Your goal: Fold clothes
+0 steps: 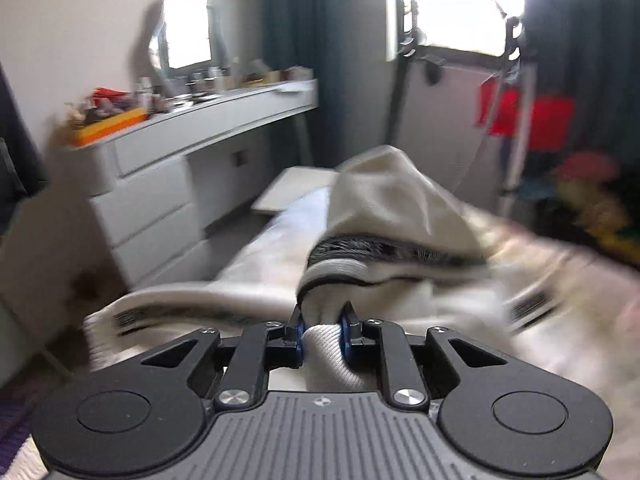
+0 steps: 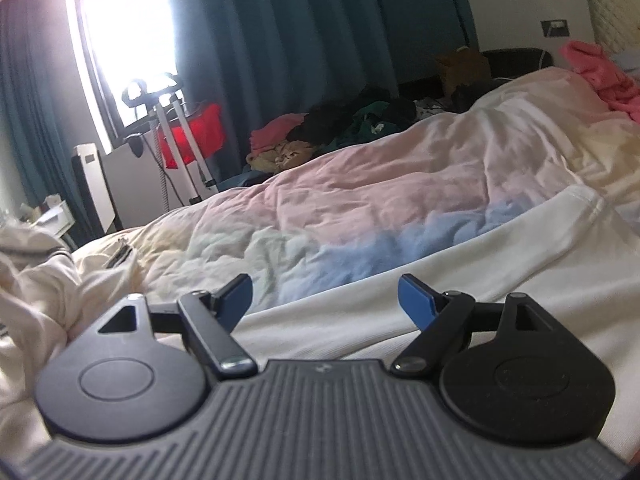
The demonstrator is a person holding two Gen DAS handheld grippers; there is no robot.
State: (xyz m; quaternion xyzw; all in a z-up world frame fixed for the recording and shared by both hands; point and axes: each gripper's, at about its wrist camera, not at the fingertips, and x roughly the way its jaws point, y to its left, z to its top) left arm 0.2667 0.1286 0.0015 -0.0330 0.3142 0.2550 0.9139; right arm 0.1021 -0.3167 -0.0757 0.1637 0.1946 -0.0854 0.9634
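Note:
A cream knit garment with a black-and-white striped band lies bunched on the bed. My left gripper is shut on a fold of its ribbed edge, which is lifted off the bed; the picture is blurred by motion. In the right wrist view the same cream garment shows crumpled at the left. My right gripper stands open just above a flat white cloth spread on the bed, with nothing pinched between its blue pads.
A pastel quilt covers the bed. A pile of mixed clothes lies at its far side and a pink garment at the right. A white dresser with clutter stands left; a metal stand with red cloth by the window.

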